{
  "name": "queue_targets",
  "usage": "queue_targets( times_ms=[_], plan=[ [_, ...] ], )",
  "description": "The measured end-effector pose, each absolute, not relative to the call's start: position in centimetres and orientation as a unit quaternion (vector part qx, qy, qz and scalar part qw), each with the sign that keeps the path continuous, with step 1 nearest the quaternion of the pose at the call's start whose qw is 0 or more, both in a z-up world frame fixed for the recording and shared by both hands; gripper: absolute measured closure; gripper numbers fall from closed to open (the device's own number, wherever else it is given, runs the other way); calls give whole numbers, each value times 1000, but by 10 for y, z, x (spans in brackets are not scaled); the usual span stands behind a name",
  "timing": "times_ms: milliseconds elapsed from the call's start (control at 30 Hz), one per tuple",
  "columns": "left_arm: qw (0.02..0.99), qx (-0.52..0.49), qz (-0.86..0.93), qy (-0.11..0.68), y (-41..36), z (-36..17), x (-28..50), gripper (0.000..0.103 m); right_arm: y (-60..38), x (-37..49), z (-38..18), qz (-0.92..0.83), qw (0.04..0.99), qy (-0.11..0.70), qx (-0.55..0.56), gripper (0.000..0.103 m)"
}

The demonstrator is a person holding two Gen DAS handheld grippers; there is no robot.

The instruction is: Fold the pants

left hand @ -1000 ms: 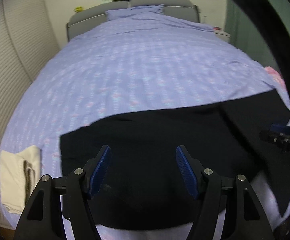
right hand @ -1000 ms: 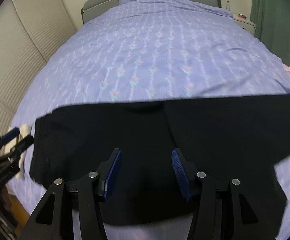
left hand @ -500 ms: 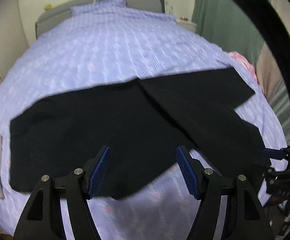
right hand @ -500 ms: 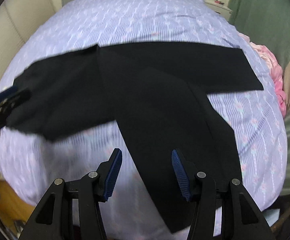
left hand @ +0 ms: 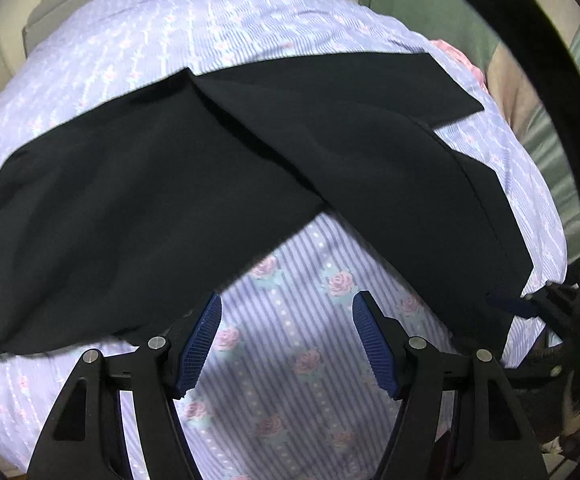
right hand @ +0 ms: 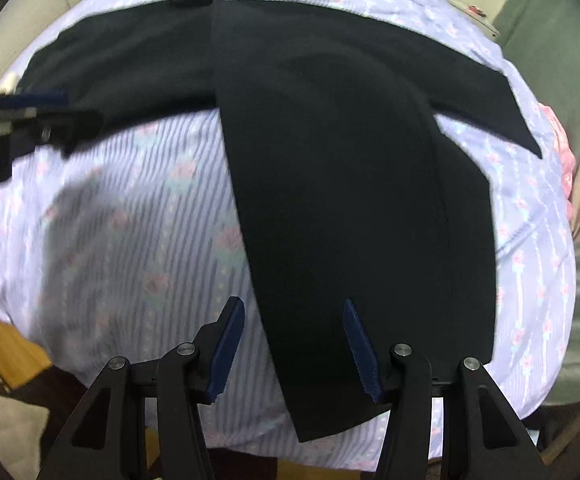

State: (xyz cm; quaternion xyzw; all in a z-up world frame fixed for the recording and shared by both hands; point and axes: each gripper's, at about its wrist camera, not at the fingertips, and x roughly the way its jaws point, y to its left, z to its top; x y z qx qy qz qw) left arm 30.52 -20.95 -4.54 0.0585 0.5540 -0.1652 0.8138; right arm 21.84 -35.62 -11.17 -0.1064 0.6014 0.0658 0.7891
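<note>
Black pants point(left hand: 193, 184) spread on the bed point(left hand: 290, 360), over a lilac striped sheet with small roses, the 2 legs opened apart in a wide V. No fold made yet, it seems: step in hand probably the approach to the hems, before bringing 1 leg over the other.

Left hand-held gripper point(left hand: 285, 340) open, nothing between the blue pads, only bare sheet below; edge of the left leg just beside its left finger. Right hand-held gripper point(right hand: 294, 348) open too, hanging above the lower part of the right leg point(right hand: 350, 200), with cloth in the gap but the pads not pressing on it (contact with the fabric not possible to judge from here).

Next move, as a guess: to lower each gripper onto a hem or edge, to close on a single layer or both layers as needed, then to lift and carry across without dragging the sheet.

Hard to make out: waistband end, lost in the dark cloth; seams and layers nearly invisible. Far left part of the pants cut by the lens rim in the left view. Right view blurred at the left side.
</note>
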Motion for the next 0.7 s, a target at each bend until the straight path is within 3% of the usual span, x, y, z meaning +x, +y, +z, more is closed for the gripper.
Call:
queue_targets(
  times_ms=[200, 300, 367, 433, 533, 700],
  plan=[
    [809, 79, -188, 551, -228, -54, 311, 36, -354, 211, -138, 44, 779, 609, -146, 51],
    [808, 78, -196, 550, -232, -54, 313, 36, -357, 208, -142, 28, 778, 607, -157, 62],
    [805, 58, -203, 554, -235, -56, 320, 36, -362, 209, -138, 20, 778, 610, -151, 79],
    [801, 25, -207, 561, -236, -59, 331, 37, -370, 210, -130, 15, 780, 611, -130, 90],
    [789, -27, -210, 577, -241, -70, 350, 46, -377, 210, -118, 3, 787, 608, -108, 95],
    [771, -56, -218, 596, -262, -93, 370, 47, -393, 206, -96, -36, 803, 590, -70, 95]
  ],
)
